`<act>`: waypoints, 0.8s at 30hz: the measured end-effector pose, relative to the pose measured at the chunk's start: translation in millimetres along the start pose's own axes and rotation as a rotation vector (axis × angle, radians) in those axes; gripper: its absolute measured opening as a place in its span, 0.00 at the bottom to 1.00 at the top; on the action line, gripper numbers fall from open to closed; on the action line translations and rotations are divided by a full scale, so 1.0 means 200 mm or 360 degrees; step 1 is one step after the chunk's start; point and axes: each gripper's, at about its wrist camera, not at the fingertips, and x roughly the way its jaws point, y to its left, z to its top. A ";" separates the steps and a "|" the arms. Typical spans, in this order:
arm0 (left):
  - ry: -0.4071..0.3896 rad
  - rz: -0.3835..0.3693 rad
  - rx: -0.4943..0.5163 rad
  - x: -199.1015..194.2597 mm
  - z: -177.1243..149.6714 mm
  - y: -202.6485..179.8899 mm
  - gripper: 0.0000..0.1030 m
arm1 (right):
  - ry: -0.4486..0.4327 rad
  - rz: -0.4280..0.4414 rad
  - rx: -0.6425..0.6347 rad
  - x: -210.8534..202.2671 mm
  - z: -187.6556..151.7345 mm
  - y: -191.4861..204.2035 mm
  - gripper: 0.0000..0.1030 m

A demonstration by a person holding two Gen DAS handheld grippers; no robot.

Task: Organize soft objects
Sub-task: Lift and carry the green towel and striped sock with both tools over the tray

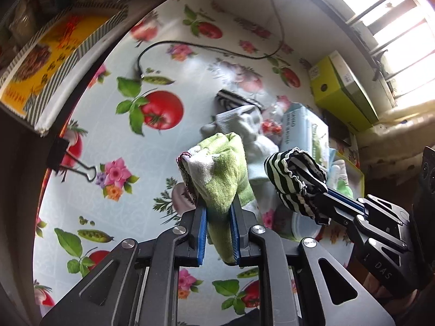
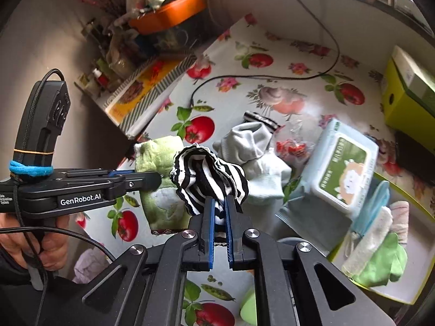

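My left gripper (image 1: 218, 203) is shut on a green and white towel cloth (image 1: 217, 168), held above the table; the cloth also shows in the right wrist view (image 2: 160, 160). My right gripper (image 2: 219, 203) is shut on a black and white striped sock (image 2: 209, 174), held just right of the green cloth; the sock also shows in the left wrist view (image 1: 293, 179). Pale grey socks (image 2: 250, 146) and another striped sock (image 2: 261, 119) lie on the flowered tablecloth (image 2: 285, 62) beyond. A yellow-rimmed tray (image 2: 424, 258) at the right holds folded cloths (image 2: 380, 247).
A wet-wipes pack (image 2: 342, 163) lies beside the socks. A yellow-green box (image 2: 405, 100) stands at the back right. A black cable (image 1: 206, 46) crosses the table. A striped yellow box (image 1: 54, 54) sits at the left edge, with a binder clip (image 1: 70, 160).
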 end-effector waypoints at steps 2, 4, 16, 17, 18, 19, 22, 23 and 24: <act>-0.0013 -0.0002 0.0048 -0.02 0.00 -0.05 0.15 | -0.0038 -0.0008 0.0025 -0.05 -0.02 -0.01 0.07; -0.0029 0.0011 0.0106 -0.04 0.01 -0.10 0.15 | -0.0073 -0.0025 0.0054 -0.10 -0.03 -0.03 0.07; -0.0085 0.0020 0.0373 -0.08 0.03 -0.39 0.15 | -0.0219 -0.0087 0.0232 -0.33 -0.16 -0.16 0.07; -0.0087 0.0020 0.0385 -0.08 0.03 -0.41 0.15 | -0.0229 -0.0094 0.0245 -0.35 -0.17 -0.17 0.07; -0.0087 0.0019 0.0400 -0.08 0.03 -0.43 0.15 | -0.0238 -0.0099 0.0258 -0.36 -0.18 -0.18 0.07; -0.0087 0.0018 0.0411 -0.08 0.03 -0.44 0.15 | -0.0243 -0.0102 0.0269 -0.37 -0.18 -0.18 0.07; -0.0085 0.0018 0.0450 -0.07 0.03 -0.49 0.15 | -0.0265 -0.0116 0.0298 -0.40 -0.20 -0.21 0.07; -0.0084 0.0018 0.0465 -0.07 0.03 -0.52 0.15 | -0.0272 -0.0118 0.0307 -0.41 -0.21 -0.22 0.07; -0.0083 0.0019 0.0473 -0.07 0.03 -0.53 0.15 | -0.0280 -0.0120 0.0317 -0.42 -0.22 -0.24 0.07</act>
